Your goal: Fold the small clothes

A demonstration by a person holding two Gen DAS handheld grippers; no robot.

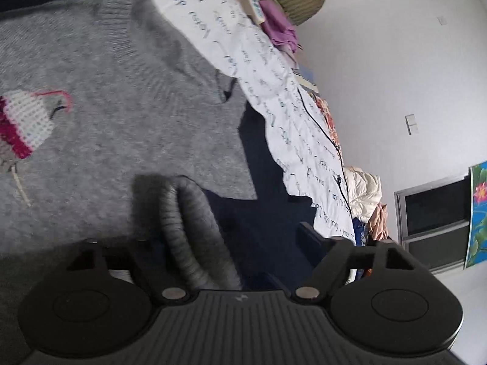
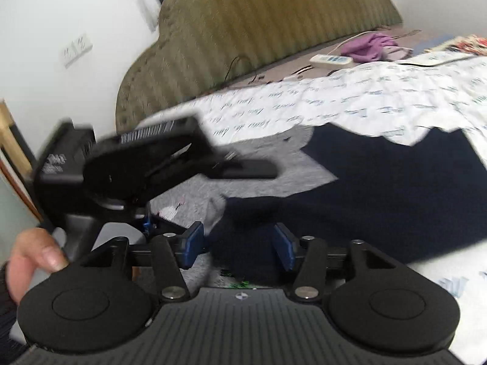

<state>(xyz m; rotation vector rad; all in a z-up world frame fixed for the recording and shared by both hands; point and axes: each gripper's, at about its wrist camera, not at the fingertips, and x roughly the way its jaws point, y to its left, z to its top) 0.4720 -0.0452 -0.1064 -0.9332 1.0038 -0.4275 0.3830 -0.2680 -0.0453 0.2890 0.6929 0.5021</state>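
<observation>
left fingers: the left gripper (image 1: 225,243) stands partly spread with a ribbed grey cuff (image 1: 191,228) lying between its jaws; the pads are mostly hidden, so i cannot tell if they press the knit.
right fingers: the right gripper (image 2: 240,246) shows its blue pads (image 2: 191,243) apart with nothing between them, only dark cloth beneath.
hand: a hand (image 2: 27,258) shows at the near left of the right wrist view.
sweater: a small grey sweater (image 1: 121,106) with a pink and white knitted motif lies flat on the dark blanket (image 2: 395,197), left of the white printed sheet (image 2: 365,100).
handling: judged soft, light and limp, stretchy at the ribbing; it should drape and sag when lifted, not slip.
where to hold: the cuff or the hem corners look safest, as ribbing gives a thicker edge to pinch.
beyond: green headboard (image 2: 258,24) and power strip (image 2: 331,60) lie far off.
</observation>
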